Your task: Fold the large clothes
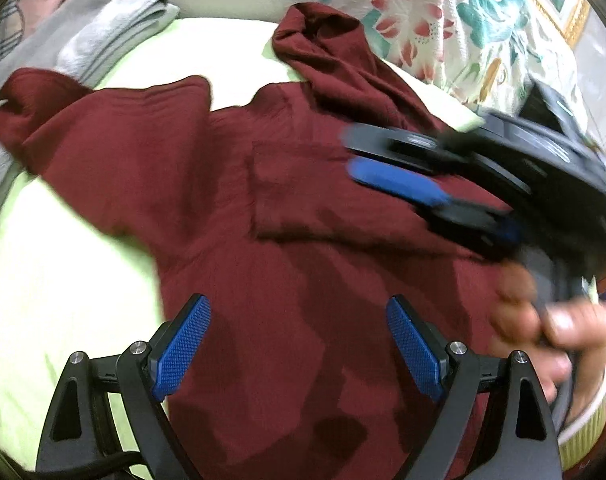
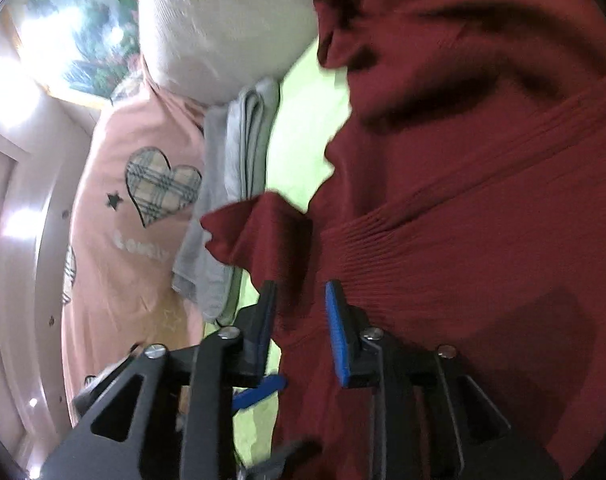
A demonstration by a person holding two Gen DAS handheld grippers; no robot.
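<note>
Both sets of fingers stand parted, gripping nothing: left gripper [image 1: 299,344] wide, right gripper [image 2: 299,320] narrowly astride the maroon sweater [image 1: 239,200] hem. Nip that ribbed edge squarely between the right fingers before lifting.

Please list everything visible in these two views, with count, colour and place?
sweater: one, dark red, spread on the sheet, sleeves outward.
sheet: one, light green, under the sweater.
folded cloth: one, grey, beside the sweater's far sleeve.
pink garment: one, with a plaid heart, beyond the grey cloth.
floral pillow: one, cream with red and green flowers, at the sheet's far edge.
left hand-held gripper: black, blue pads, open above the sweater.
right hand-held gripper: black, blue pads, open with the sweater's hem between them.
hand: one, holding the right hand-held gripper.
</note>
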